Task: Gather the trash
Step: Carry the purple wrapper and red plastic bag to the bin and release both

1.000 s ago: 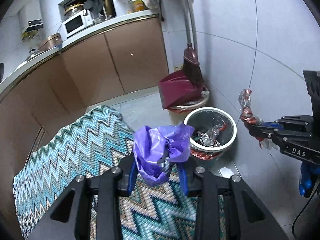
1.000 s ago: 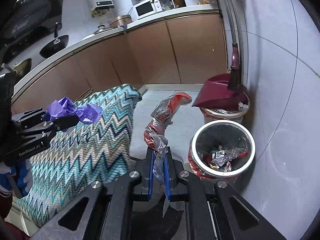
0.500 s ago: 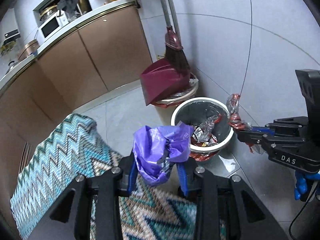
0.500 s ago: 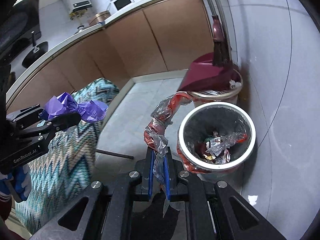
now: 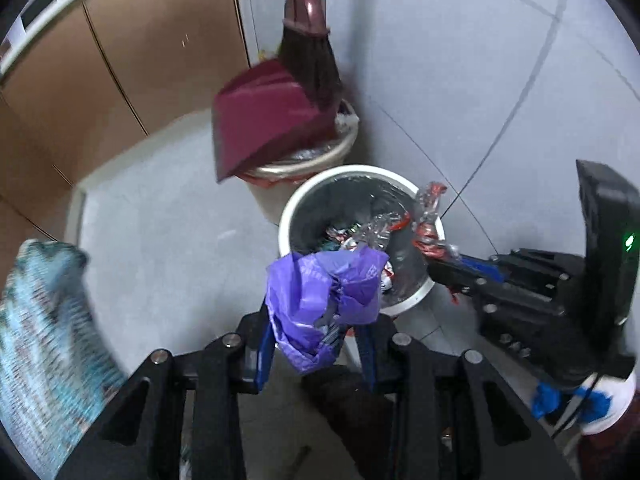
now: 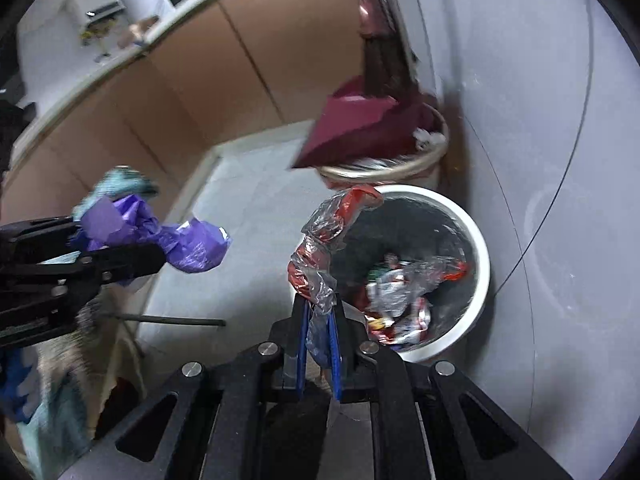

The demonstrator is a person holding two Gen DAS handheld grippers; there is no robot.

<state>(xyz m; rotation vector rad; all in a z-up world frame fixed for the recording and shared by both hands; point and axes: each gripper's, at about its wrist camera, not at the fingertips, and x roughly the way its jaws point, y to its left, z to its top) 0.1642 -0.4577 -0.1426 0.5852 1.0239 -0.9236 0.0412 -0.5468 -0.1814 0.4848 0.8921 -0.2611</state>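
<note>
Here, the left gripper (image 5: 316,344) fingers clamp a purple plastic bag (image 5: 324,296); the right gripper (image 6: 319,344) fingers, nearly closed, pinch a red-and-clear wrapper (image 6: 324,248). The white trash bin (image 5: 288,216) sits just beyond both fingertips.

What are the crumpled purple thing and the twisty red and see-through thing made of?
The crumpled purple bag looks like thin, soft plastic film: it creases and has a dull sheen. The twisted red and clear wrapper seems to be shiny, crinkly plastic, since it glints and part of it is see-through.

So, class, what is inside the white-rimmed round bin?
Inside the white-rimmed round bin, crumpled silver-and-red foil wrappers lie on a dark liner. Whatever sits beneath them is covered.
</note>
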